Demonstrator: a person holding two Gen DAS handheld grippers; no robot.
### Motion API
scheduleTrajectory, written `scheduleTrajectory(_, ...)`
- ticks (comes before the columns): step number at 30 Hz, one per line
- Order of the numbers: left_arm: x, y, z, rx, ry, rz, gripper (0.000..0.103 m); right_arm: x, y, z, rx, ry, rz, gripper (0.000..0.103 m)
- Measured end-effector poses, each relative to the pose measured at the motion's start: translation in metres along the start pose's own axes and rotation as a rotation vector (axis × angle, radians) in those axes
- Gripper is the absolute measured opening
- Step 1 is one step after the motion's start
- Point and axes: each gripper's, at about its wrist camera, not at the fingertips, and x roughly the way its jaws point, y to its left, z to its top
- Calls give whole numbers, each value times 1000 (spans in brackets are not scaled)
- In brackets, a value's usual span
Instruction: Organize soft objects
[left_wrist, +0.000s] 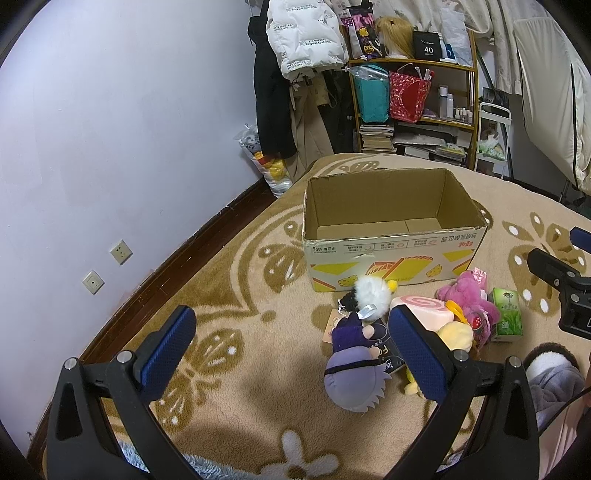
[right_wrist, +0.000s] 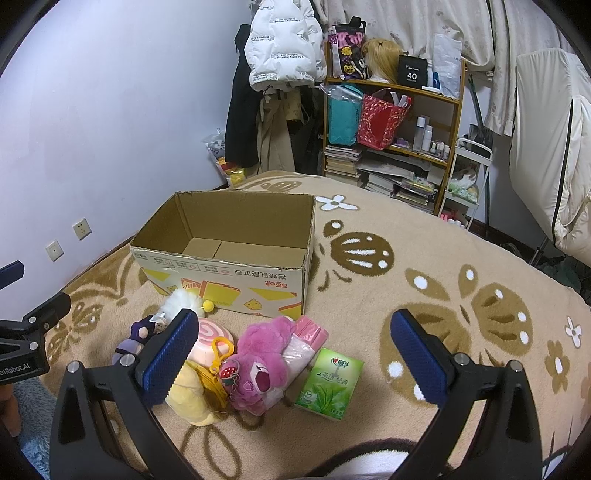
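Lying on the rug (right_wrist: 424, 236), the box (right_wrist: 229, 258) stands open and looks empty, its printed long side facing the tongs and its long axis running left to right. Nothing has gone into it, so the task appears to be at its start.

Heaped just in front of that printed side is the pile of soft things, touching or overlapping one another. From the right wrist view, the pink bear (right_wrist: 258, 358) lies near the middle, its face turned toward the camera, with a pink bag (right_wrist: 306, 339) tucked beside it. A yellow plush (right_wrist: 188, 391) rests at its left, partly under a swirl cushion (right_wrist: 212, 338). The purple doll (left_wrist: 351, 365) lies at the left end of the pile, its long axis pointing roughly away from the left tongs toward the box, head nearest the camera. A white puff (left_wrist: 369, 295) sits next to the box wall. The green tissue pack (right_wrist: 328, 384) stands at the right end, just beside the bear.

Both tongs hover spread wide, holding nothing. The left tongs (left_wrist: 291, 347) are nearer the doll, which lies ahead and toward their right finger. The right tongs (right_wrist: 291, 350) frame the bear and tissue pack between their fingers, so the bear seems their likeliest first pick.
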Motion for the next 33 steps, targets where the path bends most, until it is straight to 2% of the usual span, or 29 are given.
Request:
scheduleTrajectory(27,0,0,-1,3,3,1,103,1,0,0,0,1,1,103)
scheduleTrajectory(33,5,3,0,-9,34,-2,103,2,0,-1,4,4,3,103)
